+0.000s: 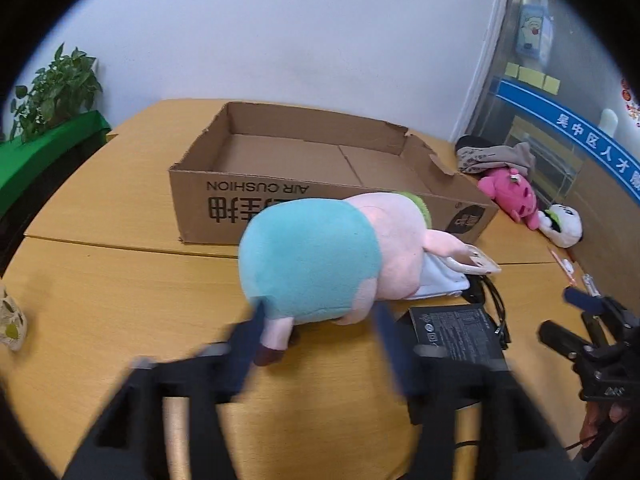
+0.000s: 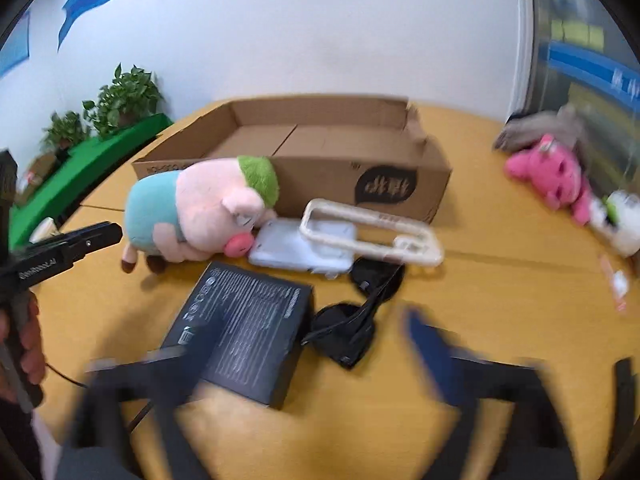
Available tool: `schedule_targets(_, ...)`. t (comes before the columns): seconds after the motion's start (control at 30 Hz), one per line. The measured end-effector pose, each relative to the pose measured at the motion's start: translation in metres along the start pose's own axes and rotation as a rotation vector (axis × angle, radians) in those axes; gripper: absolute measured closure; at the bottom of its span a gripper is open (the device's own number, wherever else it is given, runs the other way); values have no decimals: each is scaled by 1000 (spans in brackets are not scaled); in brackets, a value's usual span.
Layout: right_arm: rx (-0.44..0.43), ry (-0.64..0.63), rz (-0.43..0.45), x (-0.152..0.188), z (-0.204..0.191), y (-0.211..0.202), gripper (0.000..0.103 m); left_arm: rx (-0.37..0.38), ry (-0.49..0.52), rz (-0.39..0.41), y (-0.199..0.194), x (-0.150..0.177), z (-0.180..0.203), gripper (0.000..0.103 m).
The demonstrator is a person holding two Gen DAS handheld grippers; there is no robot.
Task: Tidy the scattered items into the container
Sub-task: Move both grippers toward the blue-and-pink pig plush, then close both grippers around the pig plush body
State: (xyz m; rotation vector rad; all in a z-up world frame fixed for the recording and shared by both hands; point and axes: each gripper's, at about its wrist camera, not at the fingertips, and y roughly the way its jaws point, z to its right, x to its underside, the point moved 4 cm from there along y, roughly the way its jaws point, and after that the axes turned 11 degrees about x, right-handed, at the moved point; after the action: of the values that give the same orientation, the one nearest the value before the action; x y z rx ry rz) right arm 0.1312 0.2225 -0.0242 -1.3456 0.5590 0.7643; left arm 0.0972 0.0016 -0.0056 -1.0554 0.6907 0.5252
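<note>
Yellow-brown wood covers the desk (image 1: 100, 280), with a white wall behind it and potted plants (image 1: 56, 88) off at the far corner.

At the near edge of the left wrist view the left tongs (image 1: 320, 344) stand wide open, their blurred blue fingers (image 1: 250, 348) on either side of the rump of the pig plush (image 1: 320, 256); whether they touch it I cannot tell. The pig lies on its side just in front of the cardboard box (image 1: 320, 184), nearly against the box's near wall. It has a teal body, pale pink head and limbs, brown hooves, a green tuft on the head and a red snout. Its long axis runs roughly along the box's near wall, rump toward the left tongs and snout toward the white phone case (image 2: 304, 248).

The right tongs (image 2: 312, 344) are also spread wide and grip nothing; one finger blurs over the black adapter box (image 2: 244, 332), which lies flat in front of the pig. Beside it are black sunglasses (image 2: 356, 320), and a cream bumper frame (image 2: 368, 232) rests partly on the phone case, both just in front of the box.

The box is open-topped and shows only bare cardboard inside, with "AIR CUSHION" printed upside down on its near wall. Well to the box's right lie a pink plush (image 1: 512, 196), a white plush (image 1: 562, 224) and a bundle of cloth (image 1: 496, 156).
</note>
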Motion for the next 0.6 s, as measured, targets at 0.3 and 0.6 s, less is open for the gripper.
schedule_targets(0.3, -33, -97, 2, -9, -27, 7, 0, 19, -40, -14, 10, -12, -10, 16)
schedule_targets(0.6, -63, -153, 13, -35, -49, 26, 0, 51, -15, -26, 25, -33, -17, 16)
